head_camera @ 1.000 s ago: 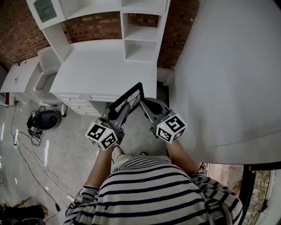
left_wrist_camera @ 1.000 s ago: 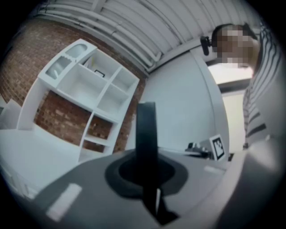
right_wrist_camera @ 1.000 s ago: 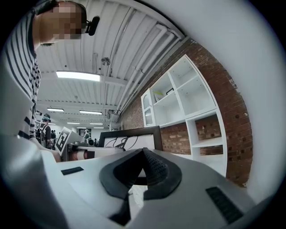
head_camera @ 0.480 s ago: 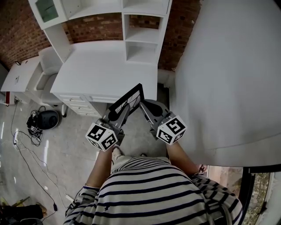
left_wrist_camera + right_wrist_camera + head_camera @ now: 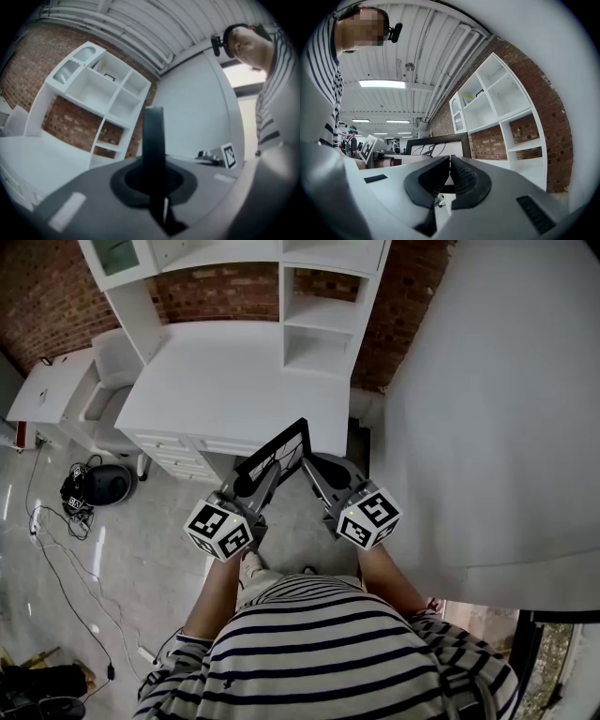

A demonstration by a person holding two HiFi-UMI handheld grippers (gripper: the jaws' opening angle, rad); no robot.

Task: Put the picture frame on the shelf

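Picture frame: the black-rimmed picture frame [image 5: 272, 454] with a pale line drawing in it is in the air, tilted, in front of us and near the desk's front edge.
Left gripper: the grey left gripper [image 5: 153, 180] is clamped on the frame, which rises edge-on from between its jaws.
Right gripper: the grey right gripper [image 5: 450, 161] has its jaws pressed together, with nothing between them that we can see. Its tips sit just beside the frame's lower corner.
White desk: the flat white desk [image 5: 244, 381] lies between us and the shelf.
White shelf unit: the white shelf unit [image 5: 319, 310] of open cubbies stands at the back of the desk, against a red brick wall [image 5: 216, 292].
Step in hand: we judge this to be the carry, with the frame gripped but not yet placed.
Next move: we must reach across the desk, stand the frame in a free cubby clear of its sides, then release it.
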